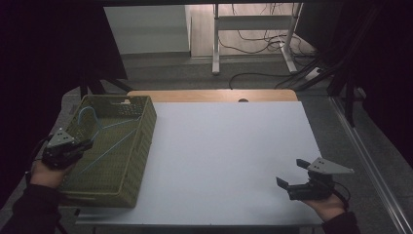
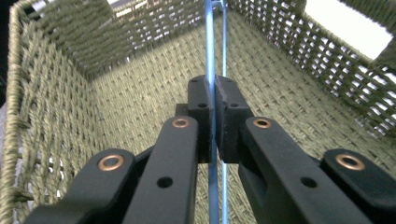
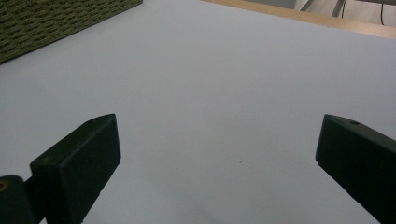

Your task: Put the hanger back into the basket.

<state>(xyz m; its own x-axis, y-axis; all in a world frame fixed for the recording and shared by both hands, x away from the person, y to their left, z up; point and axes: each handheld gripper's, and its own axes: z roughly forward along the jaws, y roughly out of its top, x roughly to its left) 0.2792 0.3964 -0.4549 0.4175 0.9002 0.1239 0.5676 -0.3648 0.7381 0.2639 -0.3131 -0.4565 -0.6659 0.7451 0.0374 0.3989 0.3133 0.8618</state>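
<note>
Lab/test room: dark curtains (image 1: 44, 44), bare white table (image 1: 229, 156), floor cables (image 1: 253, 46), desk frame (image 1: 253, 29)

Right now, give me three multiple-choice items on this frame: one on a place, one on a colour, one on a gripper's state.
1. Where does the blue hanger lie?
A. in the woven basket
B. on the white table top
C. on the floor

2. What colour is the basket?
A. red
B. olive green
C. black

3. How stands the right gripper?
A. shut on the hanger
B. shut on nothing
C. open

Answers: 1 A, its blue wire runs inside the basket's walls; 2 B, the weave is olive green; 3 C, its jaws stand wide apart over the table.
</note>
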